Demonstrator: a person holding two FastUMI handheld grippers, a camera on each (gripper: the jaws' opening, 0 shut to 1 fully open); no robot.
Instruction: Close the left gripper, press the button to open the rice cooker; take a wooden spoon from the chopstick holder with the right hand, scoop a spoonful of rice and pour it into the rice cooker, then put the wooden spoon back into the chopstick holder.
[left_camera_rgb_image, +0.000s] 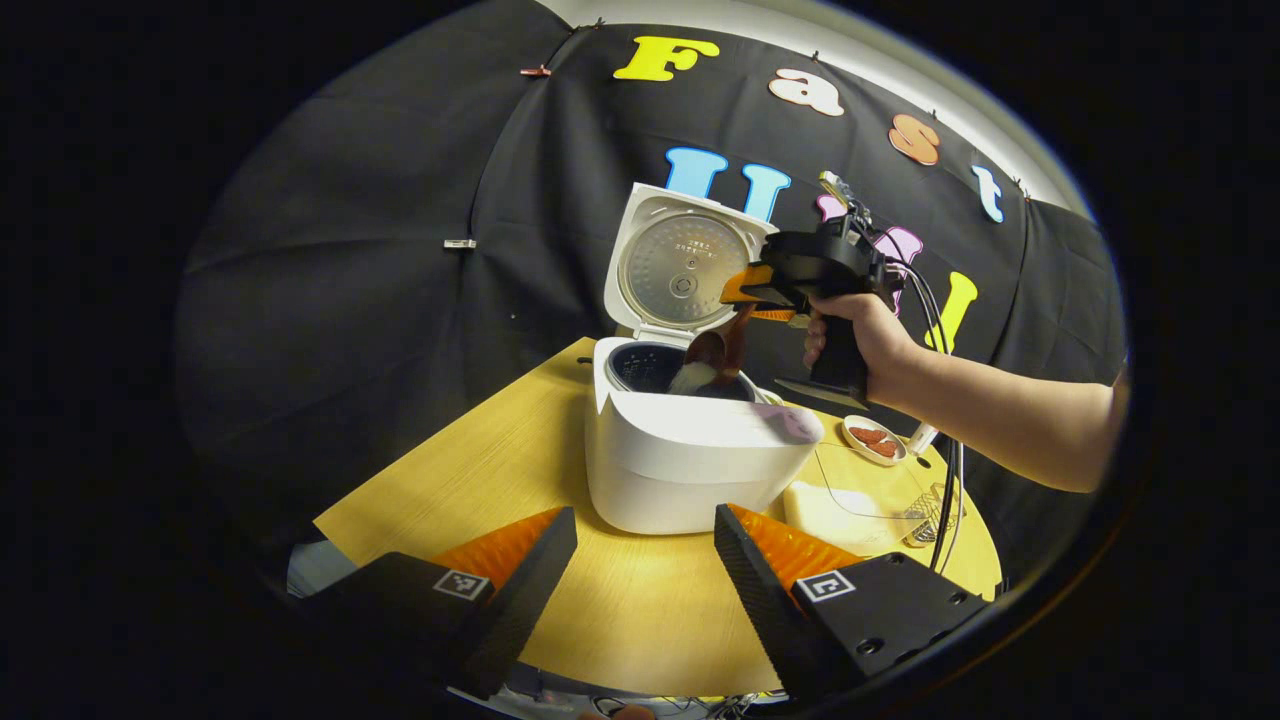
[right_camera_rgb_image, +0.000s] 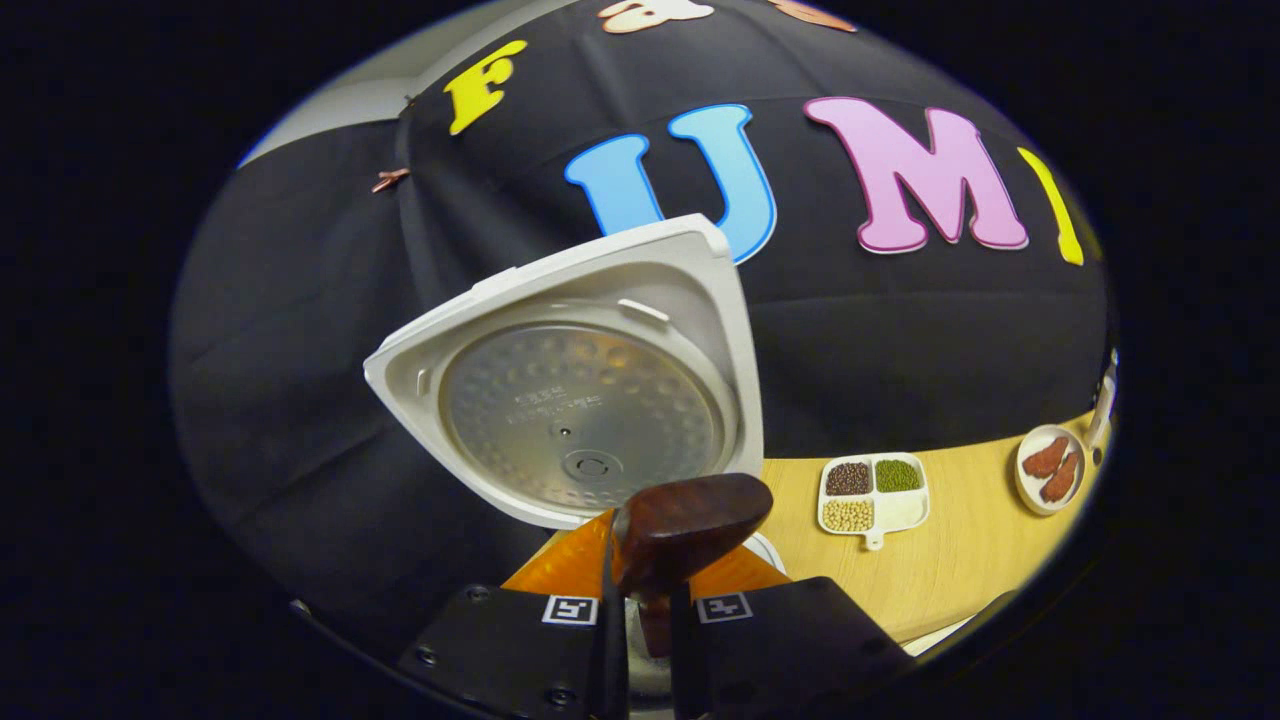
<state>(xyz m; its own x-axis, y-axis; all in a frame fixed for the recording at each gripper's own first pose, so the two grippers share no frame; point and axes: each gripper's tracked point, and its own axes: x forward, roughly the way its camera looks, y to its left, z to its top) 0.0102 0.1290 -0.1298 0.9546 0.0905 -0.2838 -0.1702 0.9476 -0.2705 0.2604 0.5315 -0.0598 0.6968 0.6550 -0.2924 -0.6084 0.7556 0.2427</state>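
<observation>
The rice cooker (left_camera_rgb_image: 690, 450) was seen standing on the yellow worktop (left_camera_rgb_image: 480, 470) with its lid (left_camera_rgb_image: 685, 262) raised upright at the back, the metal inner plate facing forward. In the left gripper view, the left tongs (left_camera_rgb_image: 645, 560) were held low in front of the cooker, spread wide and pinching nothing, with bare worktop between the fingers. Beyond them, the right tongs (left_camera_rgb_image: 748, 290) were carried by a hand (left_camera_rgb_image: 855, 335) above the open pot. The wooden spoon (left_camera_rgb_image: 712, 355) was gripped by its handle and hung tilted down from them, its bowl at the pot's mouth, with something white seen at the bowl's lower edge. In the right gripper view, the right tongs (right_camera_rgb_image: 645, 590) were pressed together on the spoon's handle, the dark bowl (right_camera_rgb_image: 690, 525) rising just ahead of the fingertips in front of the lid. A white divided dish (right_camera_rgb_image: 872, 490) of beans and grains was seen on the worktop to the right, and a small oval dish (right_camera_rgb_image: 1050, 468) with reddish pieces lay farther right. A clear container (left_camera_rgb_image: 860, 495) was seen just beside the cooker.
</observation>
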